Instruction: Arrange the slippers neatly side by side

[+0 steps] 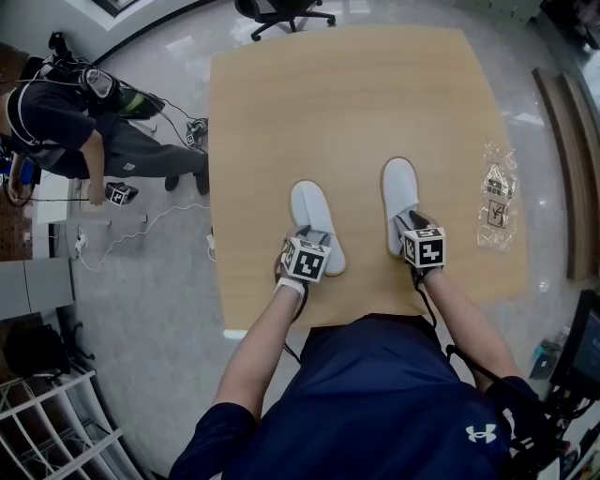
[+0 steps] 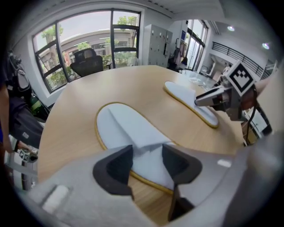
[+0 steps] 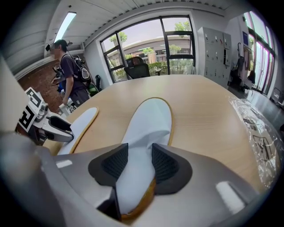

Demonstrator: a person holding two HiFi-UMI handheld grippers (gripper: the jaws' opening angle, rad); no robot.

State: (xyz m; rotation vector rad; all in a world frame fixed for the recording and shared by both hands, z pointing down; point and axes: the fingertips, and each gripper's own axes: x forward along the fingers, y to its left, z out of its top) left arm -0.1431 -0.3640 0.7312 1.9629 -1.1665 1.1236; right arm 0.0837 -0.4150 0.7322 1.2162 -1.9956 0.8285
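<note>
Spreading bare beyond both slippers, the wooden table (image 1: 347, 94) leaves its far half open, up to the edge where an office chair (image 1: 281, 14) stands. The near edge lies close behind the heels. The left slipper (image 1: 314, 211) lies flat, set back from the right slipper (image 1: 399, 187), with a clear strip of wood between them. A crinkled plastic wrapper (image 1: 495, 197) rests near the table's right edge, apart from the right slipper. The left gripper (image 2: 146, 162) has its jaws apart astride the rear edge of the left slipper's upper; no squeeze shows. The right gripper (image 3: 135, 162) has its pads pinched on the right slipper's heel end, which is bent up between them.
</note>
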